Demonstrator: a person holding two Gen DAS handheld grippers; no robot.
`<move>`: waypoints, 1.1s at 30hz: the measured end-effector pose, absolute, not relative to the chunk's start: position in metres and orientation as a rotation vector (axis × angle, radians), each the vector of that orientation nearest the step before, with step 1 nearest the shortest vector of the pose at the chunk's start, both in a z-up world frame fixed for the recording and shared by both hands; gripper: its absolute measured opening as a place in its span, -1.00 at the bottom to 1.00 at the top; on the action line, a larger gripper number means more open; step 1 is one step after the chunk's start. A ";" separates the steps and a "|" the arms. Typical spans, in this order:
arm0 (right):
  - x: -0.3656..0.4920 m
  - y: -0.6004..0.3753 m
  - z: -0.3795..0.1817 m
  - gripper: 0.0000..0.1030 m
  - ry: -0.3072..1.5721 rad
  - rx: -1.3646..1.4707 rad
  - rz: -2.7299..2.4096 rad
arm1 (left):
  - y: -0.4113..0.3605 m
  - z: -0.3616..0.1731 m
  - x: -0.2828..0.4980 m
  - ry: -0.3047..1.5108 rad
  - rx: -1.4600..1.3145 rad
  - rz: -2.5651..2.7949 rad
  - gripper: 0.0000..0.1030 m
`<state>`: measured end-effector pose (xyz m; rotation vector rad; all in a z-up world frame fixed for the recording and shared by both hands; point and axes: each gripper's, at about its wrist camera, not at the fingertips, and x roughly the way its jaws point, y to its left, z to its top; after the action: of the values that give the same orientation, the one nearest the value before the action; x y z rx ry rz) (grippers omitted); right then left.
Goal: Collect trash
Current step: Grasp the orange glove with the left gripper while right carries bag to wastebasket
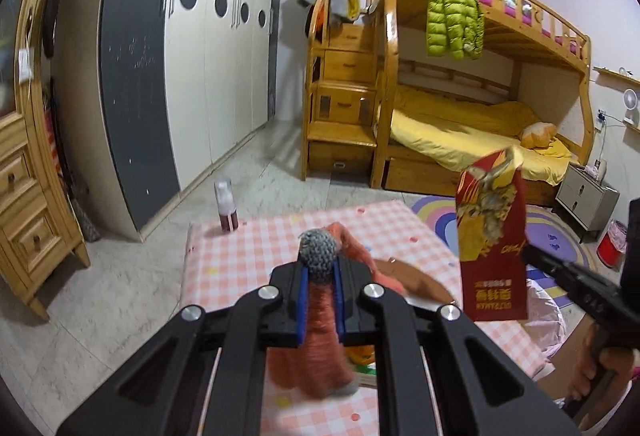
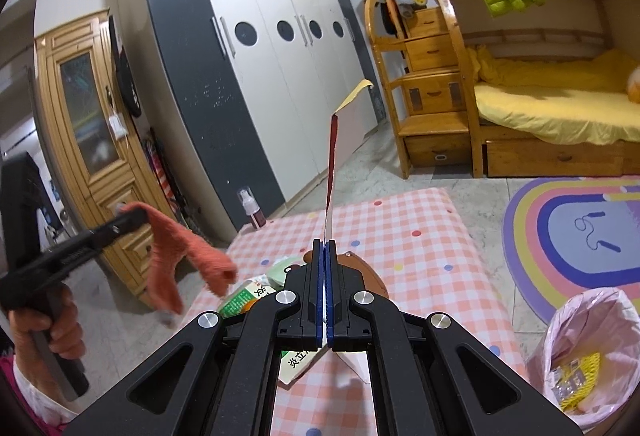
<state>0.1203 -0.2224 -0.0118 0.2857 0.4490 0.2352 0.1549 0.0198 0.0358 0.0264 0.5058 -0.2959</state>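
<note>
1. Cupboards stand at the far left: a wooden cabinet (image 2: 86, 140) with drawers, then a big white and grey wardrobe (image 2: 256, 76) with round dark spots on its doors.
2. Next comes the left gripper (image 1: 320, 268). A hand (image 2: 48, 324) grips its handle. Its jaws are almost closed, and they pinch an orange sock (image 1: 316, 348) with a grey knitted tip. The sock is up in the air, above the pink checked mat (image 2: 420, 248), and its loose ends hang down.
3. A small pump bottle (image 2: 252, 208) with dark red stuff in it stands upright at the far left corner of the mat, close to the wardrobe.
4. On the mat, between the two grippers, lie a green and white box (image 2: 244, 296) and a brown flat thing (image 2: 360, 268). I cannot tell what the brown thing is.
5. The right gripper (image 2: 325, 292) has its jaws closed tight on a red packet (image 1: 492, 236) with a yellow picture. The packet sticks up above the mat. From the right wrist view it looks thin, because only its edge shows.
6. A bin with a pink bag (image 2: 588, 348) sits on the floor just beside the mat, at the right. Something yellow lies inside it.
7. A rainbow rug (image 2: 568, 232) lies on the floor behind the bin.
8. A wooden bunk bed (image 1: 480, 108) stands at the back right, with yellow sheets below and a green puffy jacket (image 1: 454, 20) hanging from the top rail.
</note>
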 end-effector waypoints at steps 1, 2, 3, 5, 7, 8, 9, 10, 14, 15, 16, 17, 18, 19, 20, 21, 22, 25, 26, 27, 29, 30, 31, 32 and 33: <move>0.116 -0.225 -0.010 -1.00 0.445 0.294 0.235 | 0.017 0.042 0.150 0.499 0.018 -0.314 -0.85; 0.112 -0.227 -0.009 -1.00 0.442 0.297 0.232 | 0.015 0.044 0.148 0.496 0.012 -0.326 -0.85; 0.106 -0.231 -0.007 -1.00 0.440 0.299 0.224 | 0.010 0.048 0.144 0.492 0.010 -0.340 -0.85; 0.096 -0.238 -0.004 -1.00 0.441 0.310 0.212 | -0.004 0.052 0.136 0.483 0.021 -0.368 -0.85; 0.087 -0.246 -0.003 -1.00 0.443 0.319 0.195 | -0.019 0.051 0.130 0.483 0.026 -0.402 -0.85; 0.081 -0.251 -0.002 -1.00 0.441 0.321 0.184 | -0.030 0.048 0.126 0.487 0.025 -0.427 -0.85; 0.076 -0.256 -0.001 -1.00 0.438 0.321 0.171 | -0.040 0.046 0.123 0.490 0.026 -0.446 -0.85; 0.068 -0.263 -0.001 -1.00 0.435 0.321 0.153 | -0.047 0.042 0.121 0.493 0.029 -0.461 -0.85; 0.045 -0.291 -0.004 -1.00 0.450 0.316 0.071 | -0.097 0.019 0.114 0.530 0.034 -0.565 -0.85; 0.039 -0.298 -0.005 -1.00 0.455 0.313 0.049 | -0.107 0.015 0.114 0.542 0.032 -0.587 -0.85; 0.032 -0.307 -0.008 -1.00 0.459 0.311 0.021 | -0.120 0.009 0.114 0.561 0.029 -0.623 -0.85; 0.025 -0.314 -0.011 -1.00 0.462 0.308 -0.008 | -0.135 0.002 0.115 0.581 0.028 -0.668 -0.85; 0.017 -0.324 -0.014 -1.00 0.465 0.303 -0.044 | -0.148 -0.002 0.115 0.589 0.030 -0.698 -0.85; 0.012 -0.329 -0.016 -1.00 0.467 0.300 -0.065 | -0.156 -0.006 0.114 0.592 0.031 -0.721 -0.85; 0.006 -0.336 -0.020 -1.00 0.471 0.295 -0.093 | -0.164 -0.008 0.115 0.595 0.031 -0.741 -0.85; 0.002 -0.342 -0.023 -1.00 0.477 0.291 -0.116 | -0.180 -0.013 0.116 0.602 0.032 -0.772 -0.85; -0.001 -0.350 -0.027 -1.00 0.486 0.288 -0.143 | -0.190 -0.014 0.115 0.604 0.036 -0.788 -0.85; -0.005 -0.376 -0.042 -1.00 0.511 0.302 -0.215 | -0.232 -0.022 0.114 0.601 0.072 -0.846 -0.85; -0.006 -0.382 -0.046 -1.00 0.517 0.313 -0.230 | -0.241 -0.024 0.115 0.602 0.082 -0.861 -0.85; -0.005 -0.393 -0.053 -1.00 0.524 0.332 -0.250 | -0.255 -0.027 0.116 0.605 0.097 -0.880 -0.84; -0.006 -0.410 -0.064 -1.00 0.535 0.352 -0.280 | -0.282 -0.037 0.121 0.617 0.125 -0.901 -0.84; -0.004 -0.419 -0.070 -1.00 0.542 0.362 -0.296 | -0.289 -0.040 0.123 0.622 0.130 -0.908 -0.84; -0.003 -0.425 -0.074 -1.00 0.547 0.371 -0.305 | -0.300 -0.046 0.127 0.630 0.139 -0.911 -0.84; -0.002 -0.433 -0.080 -1.00 0.554 0.382 -0.319 | -0.307 -0.050 0.130 0.638 0.143 -0.913 -0.84; 0.000 -0.442 -0.087 -0.99 0.562 0.393 -0.337 | -0.317 -0.055 0.133 0.649 0.147 -0.922 -0.84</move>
<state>0.0001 -0.4424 -0.0872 0.3927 0.5617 -0.3366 0.1335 -0.3175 -0.0551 0.1469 0.6487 -0.9222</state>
